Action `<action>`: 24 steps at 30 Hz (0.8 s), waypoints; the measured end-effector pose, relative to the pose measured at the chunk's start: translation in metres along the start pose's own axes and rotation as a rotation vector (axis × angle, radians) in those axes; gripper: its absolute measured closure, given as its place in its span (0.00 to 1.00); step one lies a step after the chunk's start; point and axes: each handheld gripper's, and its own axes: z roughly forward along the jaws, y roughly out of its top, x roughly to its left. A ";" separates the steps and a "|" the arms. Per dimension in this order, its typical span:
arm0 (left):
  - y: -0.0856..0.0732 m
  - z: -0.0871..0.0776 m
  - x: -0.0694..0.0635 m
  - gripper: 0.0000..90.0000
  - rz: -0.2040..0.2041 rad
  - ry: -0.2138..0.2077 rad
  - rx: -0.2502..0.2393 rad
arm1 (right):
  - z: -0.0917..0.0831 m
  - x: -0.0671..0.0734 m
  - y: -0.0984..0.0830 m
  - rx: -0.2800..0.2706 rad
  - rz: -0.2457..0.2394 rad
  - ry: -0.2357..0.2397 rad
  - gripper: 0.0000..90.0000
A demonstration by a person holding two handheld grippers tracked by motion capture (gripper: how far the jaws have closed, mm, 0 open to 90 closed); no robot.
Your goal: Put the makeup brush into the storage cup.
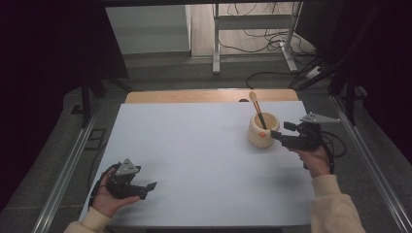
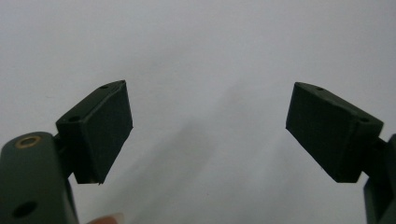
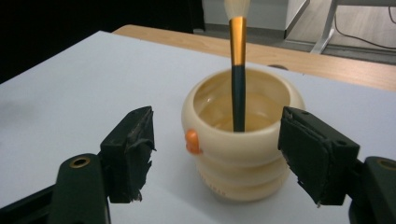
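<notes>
right tool (image 3: 217, 154): my jaws wide, either side of the pot (image 3: 243, 140) (brush (image 3: 238, 88) standing inside), no pad contact
left tool (image 2: 208, 130): wide, empty, over counter (image 1: 194, 145)

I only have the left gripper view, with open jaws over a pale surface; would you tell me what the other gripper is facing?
Observer: The right gripper faces a cream ribbed pot, jaws open on either side, not touching.
Operator: Is anything in it?
Observer: A brush stands inside, dark handle, gold ferrule, bristles up.
Operator: Where is my gripper relative to that?
Observer: The left gripper sits at the near left of the table; the pot is far right.
</notes>
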 end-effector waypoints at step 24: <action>-0.004 -0.003 -0.001 0.17 0.000 0.005 -0.006 | -0.023 0.017 -0.042 0.101 -0.060 0.022 0.28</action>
